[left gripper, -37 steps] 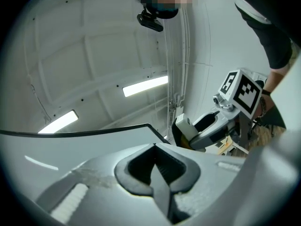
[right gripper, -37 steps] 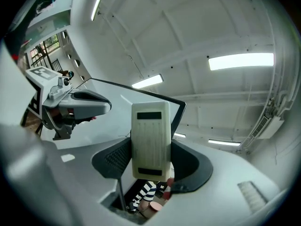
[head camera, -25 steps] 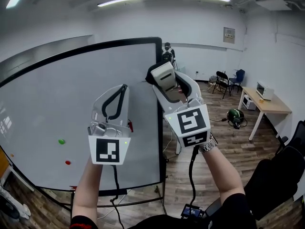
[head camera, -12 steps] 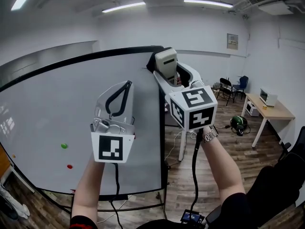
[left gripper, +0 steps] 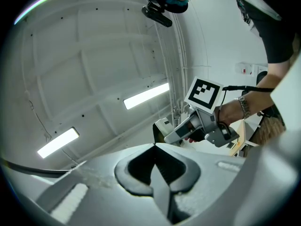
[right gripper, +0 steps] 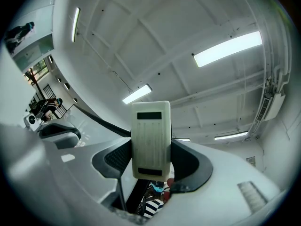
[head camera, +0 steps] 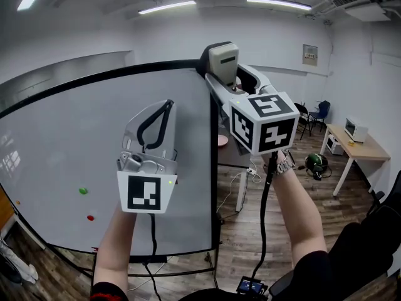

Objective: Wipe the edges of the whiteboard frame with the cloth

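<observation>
The whiteboard [head camera: 75, 143] with its black frame [head camera: 213, 168] stands in front of me on the left. A cream, block-shaped wiper [head camera: 223, 63] is held up by the frame's top right corner, with my right gripper [head camera: 222, 75] shut on it. Seen from the right gripper view, the wiper [right gripper: 150, 140] stands upright between the jaws of the right gripper [right gripper: 150, 160], with the frame's top edge [right gripper: 99, 119] behind it. My left gripper [head camera: 165, 105] hovers before the board's face, shut and empty. Its tips meet in the left gripper view [left gripper: 154, 146], which also shows the wiper [left gripper: 165, 128].
A green magnet [head camera: 83, 190] and a red magnet [head camera: 91, 217] stick to the board's lower left. On the right stand a wooden table [head camera: 366, 147] with a microwave [head camera: 354, 129], chairs [head camera: 318, 112] and a green object [head camera: 315, 162] on the wood floor.
My right gripper has risen with the wiper from beside the board's right edge to its top right corner and turned its marker cube toward me. The left gripper has barely moved.
</observation>
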Motion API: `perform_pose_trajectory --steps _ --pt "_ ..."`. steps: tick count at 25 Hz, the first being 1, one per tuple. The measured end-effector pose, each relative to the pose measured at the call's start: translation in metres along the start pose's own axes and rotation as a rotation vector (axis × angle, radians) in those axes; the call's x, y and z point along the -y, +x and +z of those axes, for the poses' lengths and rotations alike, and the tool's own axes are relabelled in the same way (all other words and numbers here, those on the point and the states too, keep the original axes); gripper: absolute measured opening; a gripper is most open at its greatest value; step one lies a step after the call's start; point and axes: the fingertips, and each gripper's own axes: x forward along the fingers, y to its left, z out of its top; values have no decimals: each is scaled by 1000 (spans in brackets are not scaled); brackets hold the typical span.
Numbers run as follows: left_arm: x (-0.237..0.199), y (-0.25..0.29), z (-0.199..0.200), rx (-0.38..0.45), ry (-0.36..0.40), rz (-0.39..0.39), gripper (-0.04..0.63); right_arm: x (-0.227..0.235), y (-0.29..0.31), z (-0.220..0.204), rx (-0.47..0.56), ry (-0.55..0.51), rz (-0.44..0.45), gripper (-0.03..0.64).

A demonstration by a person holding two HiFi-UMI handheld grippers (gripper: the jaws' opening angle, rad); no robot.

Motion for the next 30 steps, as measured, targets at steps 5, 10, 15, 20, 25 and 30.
perform_pose_trajectory --steps 5,10,15,20,25,30 --pt "1 3 -6 -6 4 2 2 0 9 0 -2 -13 0 259" --pt "0 8 -1 20 34 6 2 6 14 2 8 -9 0 259" --pt "3 2 1 15 42 13 2 4 12 4 19 -4 9 259" --pt "3 9 0 0 61 14 2 15 17 9 20 14 18 259" --pt "2 6 1 7 78 19 2 15 18 7 15 13 19 259" --pt "0 5 -2 -9 76 18 2 18 18 6 12 30 18 259"
